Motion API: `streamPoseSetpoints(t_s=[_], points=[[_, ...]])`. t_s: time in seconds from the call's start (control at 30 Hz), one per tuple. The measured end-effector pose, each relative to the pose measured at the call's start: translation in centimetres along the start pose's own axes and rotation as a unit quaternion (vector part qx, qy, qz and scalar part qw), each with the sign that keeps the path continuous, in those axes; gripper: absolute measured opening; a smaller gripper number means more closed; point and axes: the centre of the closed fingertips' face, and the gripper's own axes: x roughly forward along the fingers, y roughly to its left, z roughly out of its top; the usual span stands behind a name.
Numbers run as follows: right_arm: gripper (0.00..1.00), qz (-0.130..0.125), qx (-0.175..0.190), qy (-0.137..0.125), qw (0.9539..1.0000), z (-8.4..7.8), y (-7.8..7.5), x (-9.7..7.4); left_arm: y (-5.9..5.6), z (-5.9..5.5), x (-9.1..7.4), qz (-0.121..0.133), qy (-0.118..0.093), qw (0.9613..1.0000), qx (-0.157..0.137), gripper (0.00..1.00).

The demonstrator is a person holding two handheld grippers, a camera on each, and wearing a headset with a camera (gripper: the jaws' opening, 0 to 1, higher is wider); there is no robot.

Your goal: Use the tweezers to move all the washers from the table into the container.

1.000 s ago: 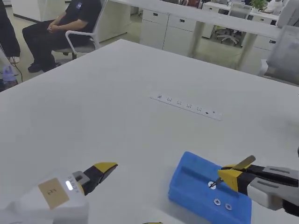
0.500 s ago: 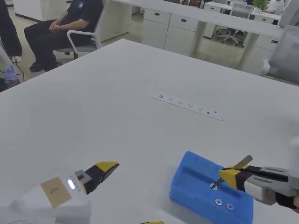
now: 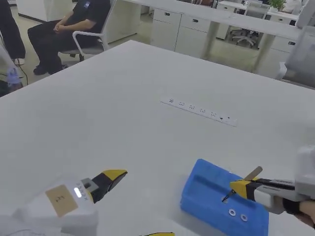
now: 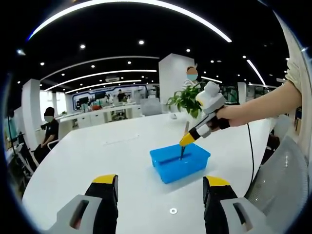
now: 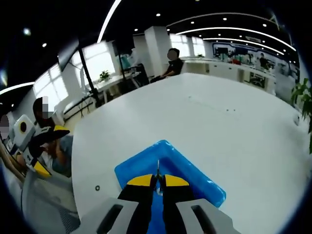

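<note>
2 washers (image 3: 231, 212) lie flat on the floor of the blue container (image 3: 206, 189), at its near-right end, side by side, close but apart. A 3rd washer (image 4: 173, 211) sits on the table (image 3: 123, 113) outside the container, just off its near side as my left gripper view has it; in my right gripper view that washer is off the container's left corner.

Tweezers (image 3: 227, 195) point down into the container, tip low over the floor, just up & left of the 2 washers. Can't tell if the tip touches the floor or holds anything, too small. My right gripper (image 3: 241, 189) is clamped on the tweezers: jaws pressed together w/ the thin shaft between the yellow tips, angled in over the container's right side.

My left gripper (image 4: 161, 181) hangs over bare table, left of & nearer me than the container, jaws wide apart, nothing between them; the container & 3rd washer show thru the gap.

Beyond the container, far side of the table, a flush socket strip (image 3: 199, 110). Well past that, off the table's far-left edge, a person (image 3: 64, 24) sits in a chair (image 3: 88, 42)
</note>
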Motion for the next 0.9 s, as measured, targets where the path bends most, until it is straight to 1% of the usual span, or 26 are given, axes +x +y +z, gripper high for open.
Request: streamPoseSetpoints(t_s=[0.13, 0.4, 0.57, 0.9], points=[[0.03, -0.012, 0.003, 0.008, 0.9999, -0.3, -0.7, 0.1, 0.0, 0.0, 0.0, -0.001, 0.0, 1.0, -0.001, 0.71], [0.03, -0.012, -0.006, 0.019, 0.9997, -0.5, -0.6, 0.6, -0.1, 0.0, 0.0, -0.002, 0.002, 1.0, 0.001, 0.71], [0.03, -0.011, -0.017, 0.033, 0.9992, -1.1, -0.5, 1.1, -0.2, -0.1, 0.0, -0.003, 0.002, 1.0, 0.0, 0.71], [0.03, -0.013, -0.018, 0.045, 0.9987, -1.6, -0.8, 1.4, -0.2, -0.1, 0.0, -0.004, 0.004, 1.0, 0.002, 0.71]])
